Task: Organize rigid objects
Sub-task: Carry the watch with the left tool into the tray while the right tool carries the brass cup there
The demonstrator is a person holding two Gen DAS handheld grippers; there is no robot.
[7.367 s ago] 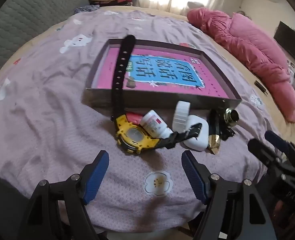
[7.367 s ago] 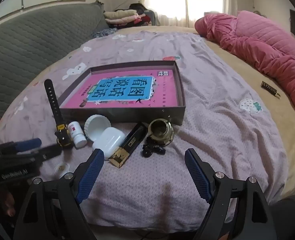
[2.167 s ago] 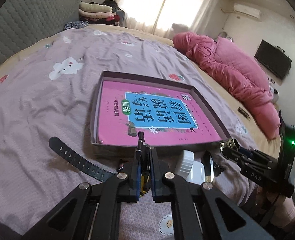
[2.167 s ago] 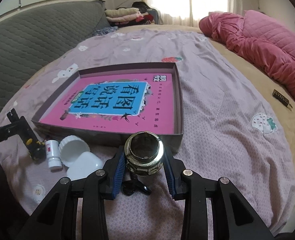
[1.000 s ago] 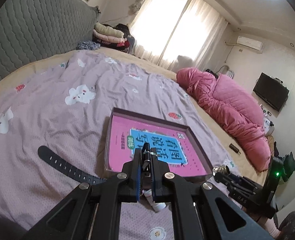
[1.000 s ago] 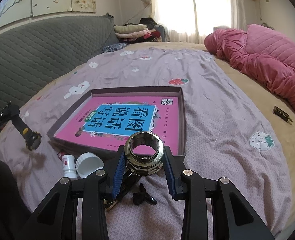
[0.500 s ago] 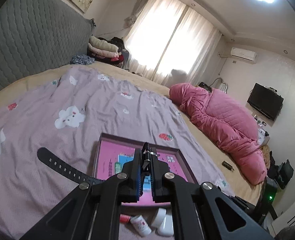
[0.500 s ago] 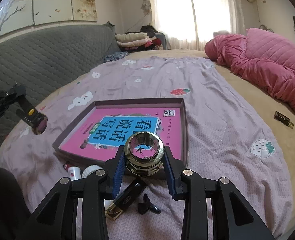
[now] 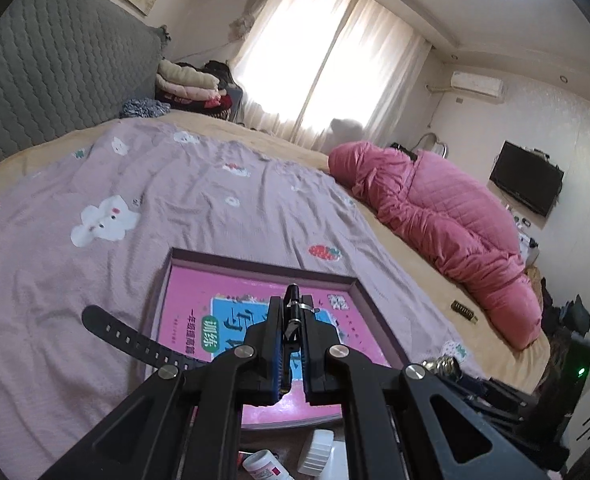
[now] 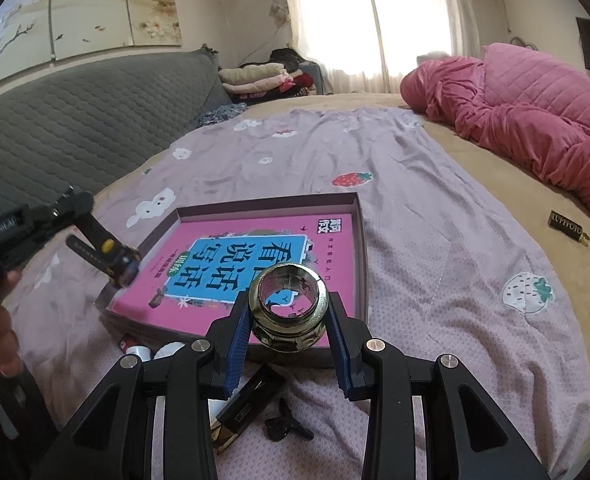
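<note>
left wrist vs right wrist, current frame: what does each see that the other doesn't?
Only the left wrist view: the wall TV, the air conditioner, and the watch's long strap trailing from the shut left gripper.

Only the right wrist view: the watch's yellow body hanging from the left gripper, the black lighter and black clip on the blanket, and the painted wall panel.

Both: the pink-bottomed tray, the brass jar in the right gripper, the white pill bottle, the pink quilt, folded clothes.
</note>
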